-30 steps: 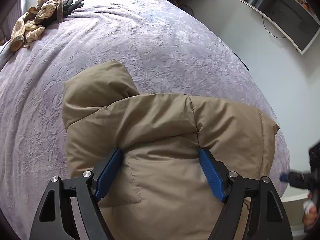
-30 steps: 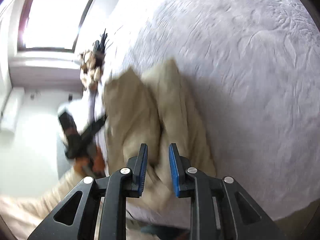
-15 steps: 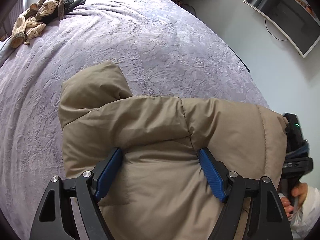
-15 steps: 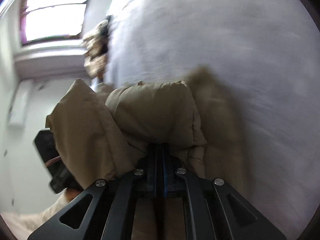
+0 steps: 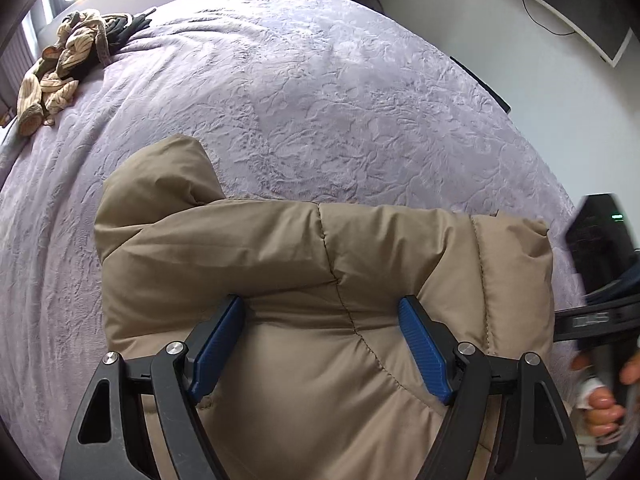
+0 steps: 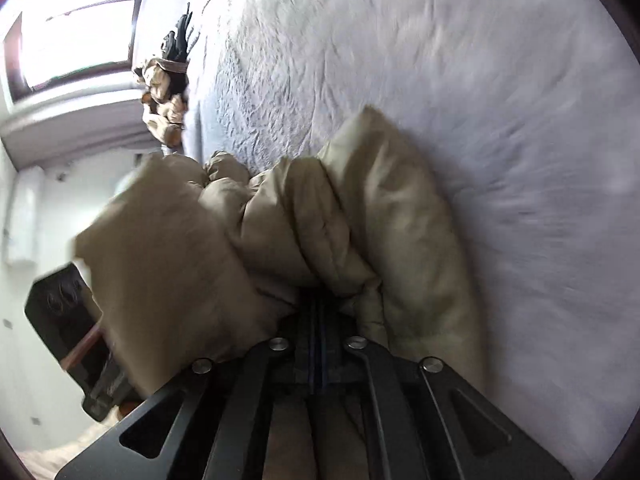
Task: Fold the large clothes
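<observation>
Tan puffer jacket [image 5: 320, 280] bunched on bed [image 5: 320, 100], fold unfinished. Left hand-held gripper [image 5: 322, 344] jaws apart, pressed on it; right hand-held gripper [image 6: 318, 320] clamped on jacket edge.

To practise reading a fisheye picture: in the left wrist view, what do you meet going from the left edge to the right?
Heap of striped beige and black clothes → puffy tan quilted jacket → right gripper's black body at the right edge.

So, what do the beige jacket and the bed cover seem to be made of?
Beige jacket: probably a smooth, matte woven synthetic shell with padding; it looks puffy, with stitched quilt seams. Bed cover: seemingly a soft plush fabric, pale lilac, with an embossed floral pattern.
</observation>
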Action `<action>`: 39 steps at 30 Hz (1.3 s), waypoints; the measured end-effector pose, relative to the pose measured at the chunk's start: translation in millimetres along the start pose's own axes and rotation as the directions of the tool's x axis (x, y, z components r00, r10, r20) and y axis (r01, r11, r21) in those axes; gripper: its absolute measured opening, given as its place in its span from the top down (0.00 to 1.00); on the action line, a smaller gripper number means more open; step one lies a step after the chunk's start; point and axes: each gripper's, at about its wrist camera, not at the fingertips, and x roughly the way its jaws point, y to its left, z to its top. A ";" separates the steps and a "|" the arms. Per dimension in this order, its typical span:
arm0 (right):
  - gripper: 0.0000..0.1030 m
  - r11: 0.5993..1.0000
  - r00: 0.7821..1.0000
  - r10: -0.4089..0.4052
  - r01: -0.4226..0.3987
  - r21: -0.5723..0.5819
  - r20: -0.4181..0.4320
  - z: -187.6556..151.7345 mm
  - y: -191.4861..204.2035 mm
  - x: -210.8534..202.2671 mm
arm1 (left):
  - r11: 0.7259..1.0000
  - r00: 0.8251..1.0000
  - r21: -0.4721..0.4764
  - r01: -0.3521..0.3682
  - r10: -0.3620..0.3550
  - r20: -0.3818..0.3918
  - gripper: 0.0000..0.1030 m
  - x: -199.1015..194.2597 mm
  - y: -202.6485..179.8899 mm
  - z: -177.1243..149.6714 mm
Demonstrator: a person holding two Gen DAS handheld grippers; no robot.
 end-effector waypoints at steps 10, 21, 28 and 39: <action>0.37 0.985 0.971 -0.156 0.167 -0.046 0.182 -41.3 21.8 -94.8 | 1.000 1.000 -0.004 -0.006 0.006 -0.005 0.23 1.3 1.1 0.5; 0.66 0.891 0.922 -0.352 0.382 -0.246 0.160 -78.9 73.1 -60.1 | 1.000 1.000 -0.003 -0.017 0.017 -0.010 0.23 -0.2 0.8 0.0; 0.67 0.876 0.897 -0.425 0.441 -0.195 0.120 -76.1 39.8 -37.9 | 1.000 1.000 -0.017 0.001 -0.001 -0.021 0.23 -16.9 7.9 -2.0; 0.64 0.889 0.907 -0.404 0.420 -0.182 0.123 -80.6 46.3 -44.5 | 0.994 0.999 -0.105 -0.029 0.025 -0.034 0.12 -65.2 43.6 -30.6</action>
